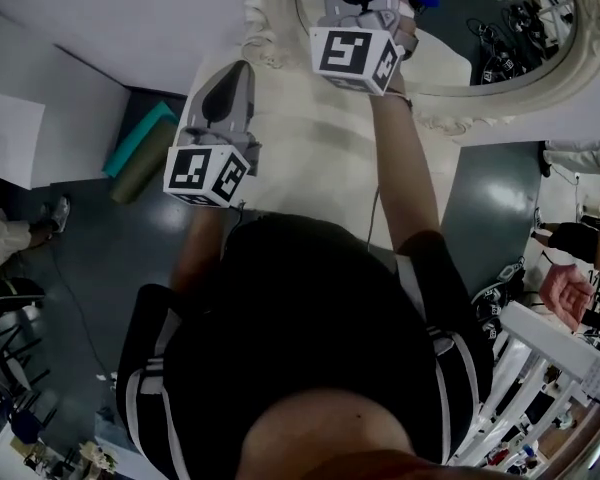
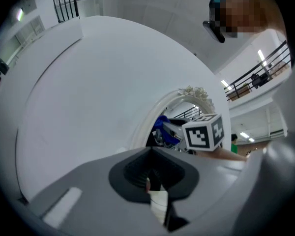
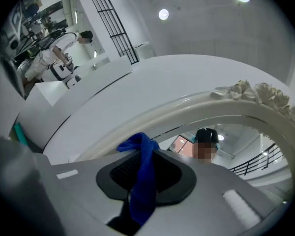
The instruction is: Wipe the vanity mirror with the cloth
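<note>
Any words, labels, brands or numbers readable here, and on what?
None can be read.
The left cube on the left gripper and the right cube on the right gripper carry only black-and-white square patterns, not words.
The blue cloth and mirror frame show no print.

No legible text, labels or numbers.

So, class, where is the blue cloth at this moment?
In the right gripper view, the blue cloth is pinched in the right gripper, close to the white frame of the vanity mirror.
</note>
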`<act>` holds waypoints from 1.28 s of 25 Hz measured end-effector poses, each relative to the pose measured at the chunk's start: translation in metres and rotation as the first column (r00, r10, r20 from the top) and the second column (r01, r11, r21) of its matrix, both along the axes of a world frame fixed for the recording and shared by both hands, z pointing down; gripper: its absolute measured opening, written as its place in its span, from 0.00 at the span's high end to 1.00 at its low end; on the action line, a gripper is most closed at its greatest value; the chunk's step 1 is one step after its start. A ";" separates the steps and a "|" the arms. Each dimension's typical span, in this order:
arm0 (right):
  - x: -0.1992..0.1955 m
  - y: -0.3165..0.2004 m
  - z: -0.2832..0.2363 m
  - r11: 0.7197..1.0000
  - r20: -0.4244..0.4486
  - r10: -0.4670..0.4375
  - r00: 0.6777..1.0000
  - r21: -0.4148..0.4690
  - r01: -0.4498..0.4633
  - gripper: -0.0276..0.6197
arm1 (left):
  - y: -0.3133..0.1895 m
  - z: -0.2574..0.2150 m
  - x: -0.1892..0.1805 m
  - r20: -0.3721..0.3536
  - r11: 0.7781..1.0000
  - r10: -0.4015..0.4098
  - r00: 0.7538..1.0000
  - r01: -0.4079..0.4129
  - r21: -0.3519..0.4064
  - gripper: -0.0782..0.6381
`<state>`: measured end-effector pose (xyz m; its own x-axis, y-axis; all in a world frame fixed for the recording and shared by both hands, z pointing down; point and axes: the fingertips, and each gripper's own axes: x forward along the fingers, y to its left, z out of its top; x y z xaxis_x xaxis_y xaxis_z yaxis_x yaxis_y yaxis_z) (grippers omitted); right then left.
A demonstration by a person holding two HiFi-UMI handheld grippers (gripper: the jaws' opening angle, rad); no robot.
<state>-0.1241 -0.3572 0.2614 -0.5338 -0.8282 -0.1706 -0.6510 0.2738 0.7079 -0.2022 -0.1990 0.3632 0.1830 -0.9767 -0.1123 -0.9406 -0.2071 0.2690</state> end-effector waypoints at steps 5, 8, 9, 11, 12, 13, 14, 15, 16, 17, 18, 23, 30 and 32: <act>-0.009 0.000 0.059 0.997 -0.074 -0.052 0.996 -0.067 0.047 0.86 | 0.004 0.009 0.001 -0.003 1.000 -0.004 1.000 0.003 -0.023 0.88; -0.013 0.000 0.089 0.993 -0.110 -0.065 0.992 -0.105 0.053 0.86 | 0.008 0.011 -0.002 0.002 0.999 -0.010 1.000 0.010 -0.030 0.88; -0.013 0.000 0.098 0.992 -0.123 -0.068 0.990 -0.114 0.054 0.86 | 0.009 0.011 -0.003 0.002 0.999 -0.014 1.000 0.014 -0.032 0.88; -0.013 0.001 0.115 0.989 -0.141 -0.078 0.987 -0.138 0.059 0.86 | 0.012 0.011 -0.005 0.002 0.999 -0.022 1.000 0.022 -0.034 0.88; -0.013 0.002 0.125 0.986 -0.145 -0.087 0.986 -0.155 0.064 0.86 | 0.013 0.011 -0.005 0.002 0.999 -0.025 1.000 0.025 -0.035 0.88; -0.011 0.002 0.137 0.982 -0.149 -0.097 0.984 -0.174 0.070 0.86 | 0.015 0.012 -0.005 0.000 0.999 -0.027 1.000 0.027 -0.036 0.88; -0.010 0.002 0.150 0.978 -0.157 -0.105 0.982 -0.194 0.074 0.86 | 0.016 0.013 -0.006 -0.001 0.999 -0.029 1.000 0.028 -0.037 0.88; -0.007 0.002 0.166 0.974 -0.170 -0.112 0.979 -0.214 0.074 0.86 | 0.017 0.014 -0.006 -0.001 0.999 -0.029 1.000 0.029 -0.040 0.88; -0.004 0.002 0.183 0.969 -0.184 -0.118 0.976 -0.236 0.073 0.86 | 0.018 0.015 -0.006 0.000 0.999 -0.030 1.000 0.030 -0.042 0.88; 0.000 0.002 0.200 0.963 -0.197 -0.124 0.973 -0.259 0.070 0.86 | 0.019 0.016 -0.006 0.002 0.998 -0.031 1.000 0.031 -0.046 0.88; 0.004 0.001 0.216 0.957 -0.207 -0.128 0.970 -0.281 0.066 0.86 | 0.020 0.017 -0.006 0.004 0.998 -0.032 0.999 0.032 -0.049 0.88; 0.028 0.001 0.277 0.917 -0.230 -0.132 0.964 -0.398 0.031 0.86 | 0.026 0.013 -0.007 -0.003 0.999 -0.034 0.999 0.034 -0.032 0.88; 0.060 -0.002 0.330 0.833 -0.202 -0.112 0.973 -0.554 -0.019 0.87 | 0.029 0.012 -0.004 -0.011 0.999 -0.036 0.999 0.036 -0.020 0.88; 0.070 -0.003 0.343 0.808 -0.185 -0.105 0.977 -0.588 -0.025 0.87 | 0.029 0.014 -0.002 -0.007 0.999 -0.032 0.999 0.032 -0.024 0.88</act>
<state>-0.0543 -0.3601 0.6045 -0.5370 -0.7124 0.4519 -0.4936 0.6997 0.5165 -0.2047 -0.1700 0.3768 0.1509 -0.9844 -0.0901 -0.9446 -0.1705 0.2804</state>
